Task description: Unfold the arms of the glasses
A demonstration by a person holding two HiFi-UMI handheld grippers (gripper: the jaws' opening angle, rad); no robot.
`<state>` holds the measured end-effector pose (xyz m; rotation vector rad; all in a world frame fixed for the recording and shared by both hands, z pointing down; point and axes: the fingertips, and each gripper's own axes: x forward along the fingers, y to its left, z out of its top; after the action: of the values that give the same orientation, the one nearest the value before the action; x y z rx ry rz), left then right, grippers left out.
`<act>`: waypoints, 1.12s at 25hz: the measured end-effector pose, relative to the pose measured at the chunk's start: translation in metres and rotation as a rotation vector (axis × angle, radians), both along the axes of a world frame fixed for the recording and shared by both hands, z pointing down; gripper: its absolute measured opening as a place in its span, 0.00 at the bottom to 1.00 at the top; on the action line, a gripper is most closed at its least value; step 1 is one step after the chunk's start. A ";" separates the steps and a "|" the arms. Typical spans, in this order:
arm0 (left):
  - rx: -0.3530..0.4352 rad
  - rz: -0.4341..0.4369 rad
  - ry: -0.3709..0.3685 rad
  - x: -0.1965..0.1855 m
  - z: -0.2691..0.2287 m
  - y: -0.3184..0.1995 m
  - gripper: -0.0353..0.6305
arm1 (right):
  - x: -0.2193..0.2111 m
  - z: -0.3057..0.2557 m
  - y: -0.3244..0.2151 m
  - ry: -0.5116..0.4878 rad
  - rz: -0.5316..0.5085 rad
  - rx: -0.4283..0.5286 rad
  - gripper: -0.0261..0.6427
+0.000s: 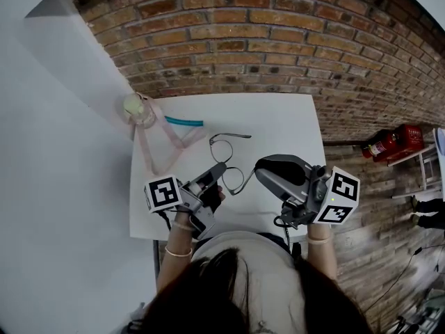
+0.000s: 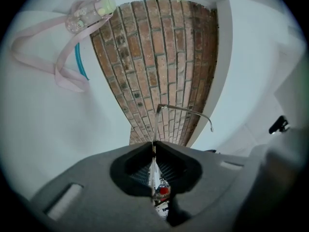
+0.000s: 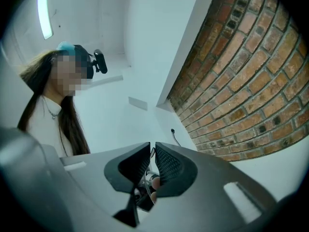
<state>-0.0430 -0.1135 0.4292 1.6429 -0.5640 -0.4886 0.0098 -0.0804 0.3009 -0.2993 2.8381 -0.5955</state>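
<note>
Thin wire-framed glasses (image 1: 224, 149) are held just above the white table (image 1: 278, 120), between my two grippers. My left gripper (image 1: 220, 168) is shut on the frame's near edge. In the left gripper view the frame's thin edge runs between the closed jaws, and one arm of the glasses (image 2: 186, 110) sticks up and bends right. My right gripper (image 1: 256, 173) comes in from the right. Its jaws stand almost together on a thin wire, the glasses' other arm (image 3: 152, 152), which is largely hidden between the pads.
At the table's far left lie a small clear bottle (image 1: 138, 108) on a pink strap (image 1: 167, 142) and a teal strip (image 1: 184, 122). A brick wall stands behind the table. Red fire extinguishers (image 1: 393, 142) stand on the floor to the right.
</note>
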 end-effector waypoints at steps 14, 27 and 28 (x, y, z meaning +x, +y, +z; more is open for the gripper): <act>-0.022 -0.063 0.011 -0.014 0.001 -0.005 0.09 | 0.001 -0.002 0.007 -0.001 -0.020 0.003 0.10; -0.045 -0.088 0.059 -0.021 0.003 -0.007 0.09 | 0.002 -0.003 0.009 -0.001 -0.027 0.005 0.10; -0.046 -0.088 0.063 -0.021 0.003 -0.007 0.09 | 0.002 -0.003 0.009 -0.001 -0.026 0.006 0.10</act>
<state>-0.0642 -0.1203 0.4326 1.5580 -0.5980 -0.5862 0.0115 -0.0712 0.2983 -0.2619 2.8464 -0.5921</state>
